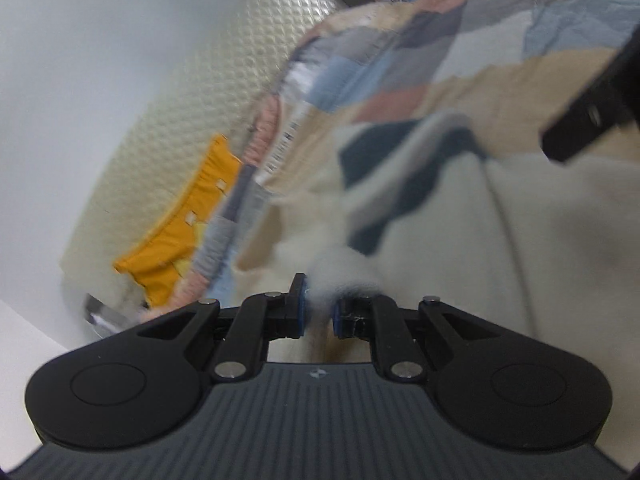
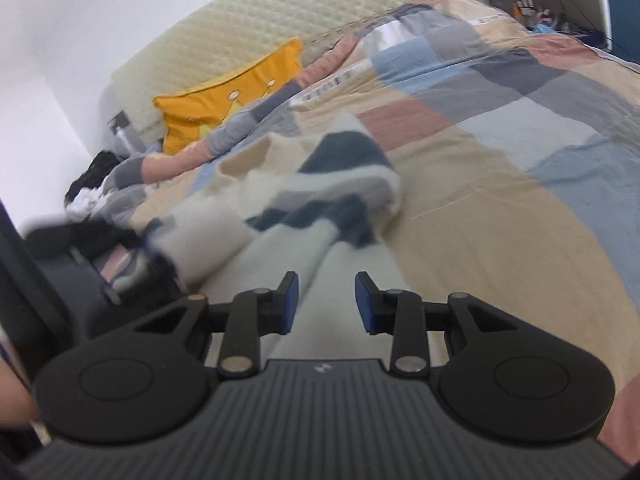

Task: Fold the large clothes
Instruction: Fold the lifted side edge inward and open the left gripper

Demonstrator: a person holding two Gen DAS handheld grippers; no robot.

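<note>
Left wrist view: the left gripper has its black jaws drawn almost together, and the blue-faced pads pinch a fuzzy tuft of the cream fleece garment with dark teal and grey zigzag bands. The fabric bulges up just past the pads, soft and woolly, and spreads away to the right as a broad cream sheet with a long crease. Its banded part lies further off, rumpled and blurred. The garment rests on the patchwork quilt of beige, blue, grey and pink squares that covers the bed. At the far right edge a black finger of the right gripper juts in above the cream cloth. Beyond the quilt an orange-yellow cushion leans on the cream quilted headboard with a diamond pattern.

Right wrist view: the right gripper holds its jaws partly apart, blue pads facing each other across a clear gap. A pale ridge of the garment runs up between them, but neither pad presses on it. Ahead, the garment is heaped in loose folds on the quilt, the teal and grey bands twisted across the cream pile. At the left, the blurred left gripper clutches one cream end. The cushion sits below the headboard, with a dark and white heap of clothes at the bedside.
</note>
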